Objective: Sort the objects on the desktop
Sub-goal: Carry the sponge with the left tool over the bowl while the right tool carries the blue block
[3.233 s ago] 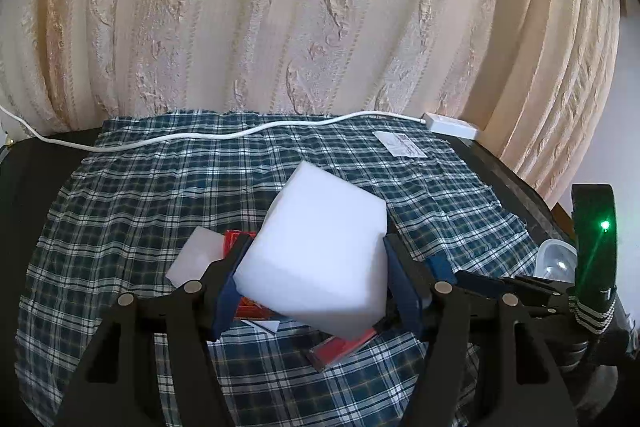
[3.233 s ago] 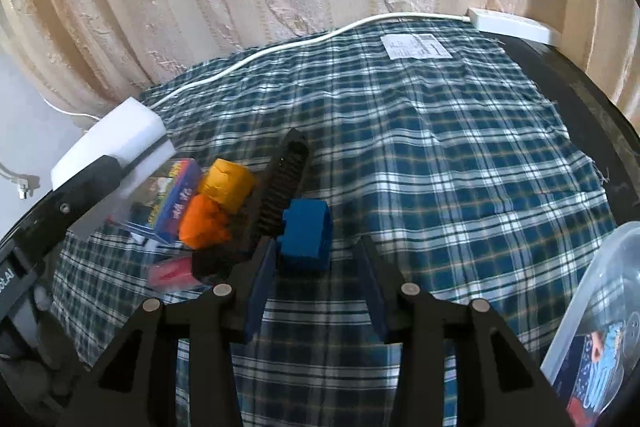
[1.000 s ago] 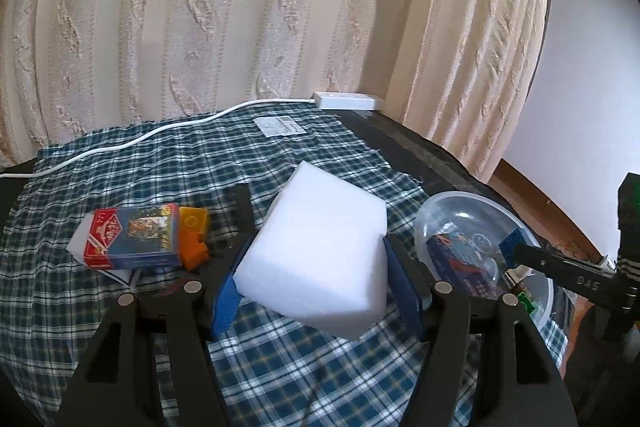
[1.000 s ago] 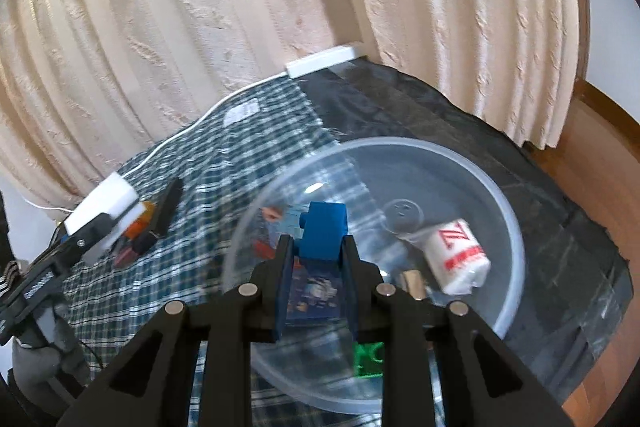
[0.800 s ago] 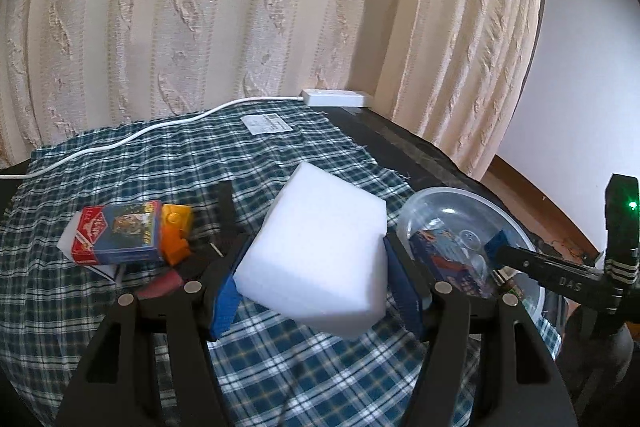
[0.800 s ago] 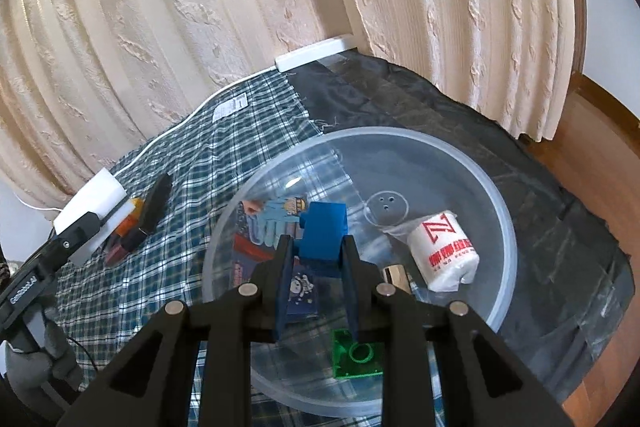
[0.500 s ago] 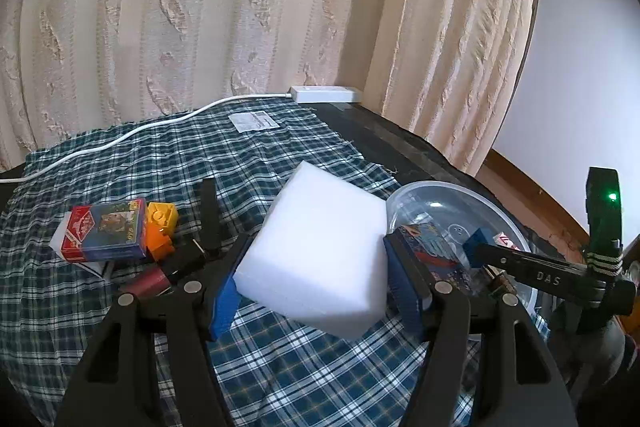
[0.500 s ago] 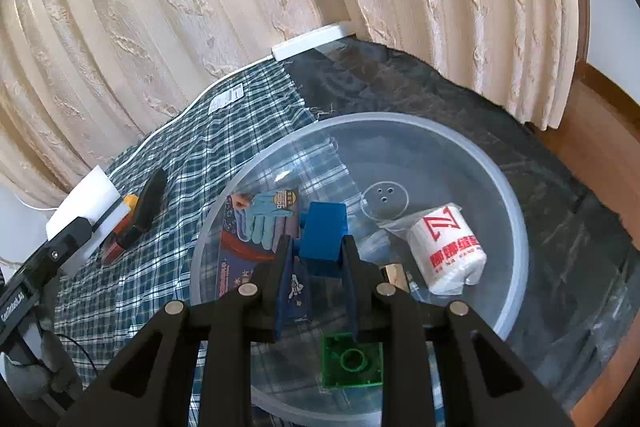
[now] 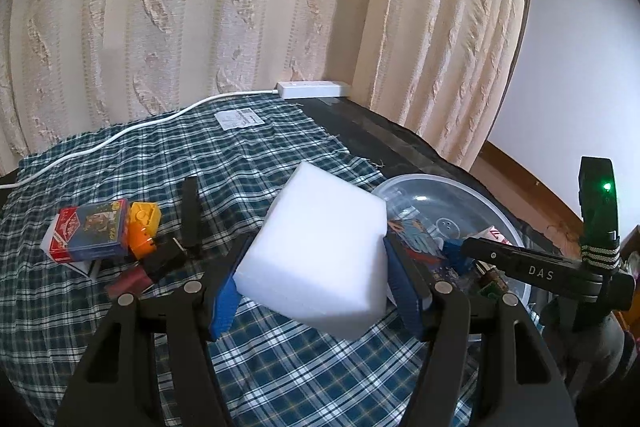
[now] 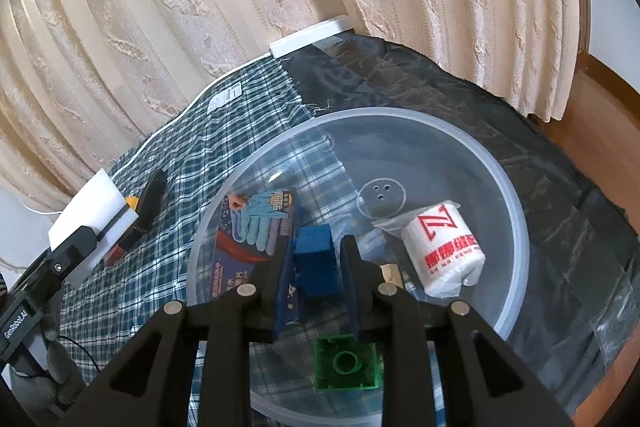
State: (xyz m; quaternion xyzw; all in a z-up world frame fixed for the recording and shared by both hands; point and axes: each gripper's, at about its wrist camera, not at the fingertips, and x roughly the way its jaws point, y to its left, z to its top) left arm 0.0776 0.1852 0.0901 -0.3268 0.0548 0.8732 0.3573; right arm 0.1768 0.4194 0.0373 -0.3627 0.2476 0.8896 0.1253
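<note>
Our right tool [image 10: 316, 267] grips a blue block [image 10: 314, 261] low inside the clear bowl [image 10: 516, 227] at the desk's right edge, ready to drop. Our left tool [image 9: 316, 291] clamps a white foam block [image 9: 320, 247] above the checked cloth [image 9: 248, 163], waiting.

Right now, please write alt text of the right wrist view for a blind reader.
The right gripper holds a blue block over a clear plastic bowl. Inside lie a green brick, a white wrapped roll and a printed packet.

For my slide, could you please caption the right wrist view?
Right gripper holds a blue block over the clear bowl of sorted items.
</note>
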